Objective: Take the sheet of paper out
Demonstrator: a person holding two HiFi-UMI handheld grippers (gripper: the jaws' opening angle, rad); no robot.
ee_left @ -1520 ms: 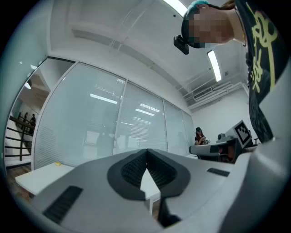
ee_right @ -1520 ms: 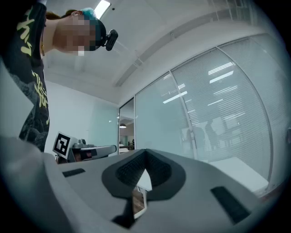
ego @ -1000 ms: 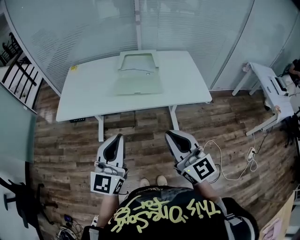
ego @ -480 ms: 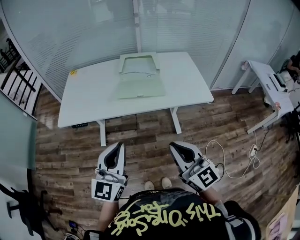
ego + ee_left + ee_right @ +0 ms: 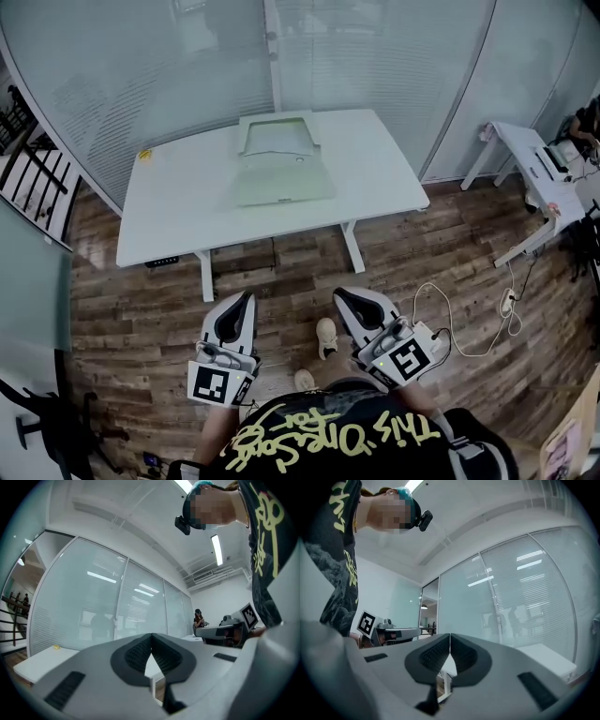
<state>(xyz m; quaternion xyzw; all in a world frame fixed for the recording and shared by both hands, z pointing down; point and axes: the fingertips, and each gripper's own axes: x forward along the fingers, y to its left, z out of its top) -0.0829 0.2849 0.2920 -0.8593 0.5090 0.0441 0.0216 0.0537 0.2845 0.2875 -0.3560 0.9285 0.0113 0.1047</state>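
Close in front of the person's torso, the left tongs (image 5: 151,641) are clenched, their ribbed pads meeting with nothing between them. The right tongs (image 5: 449,641) are clenched and empty in the same way. Both point forward over the wooden floor (image 5: 141,300), side by side and apart, with one shoe (image 5: 325,337) between them.

Well ahead of both stands the white bench (image 5: 187,197), set against a glass wall (image 5: 141,75). At its far middle lies an open pale green folder (image 5: 281,178), one half flat toward the person, the other nearer the wall. The sheet of paper (image 5: 274,136) appears to lie in that far half, though it is too small to be certain.

To the right a second white table (image 5: 525,155) stands apart, and a white cable (image 5: 507,305) trails across the floor.
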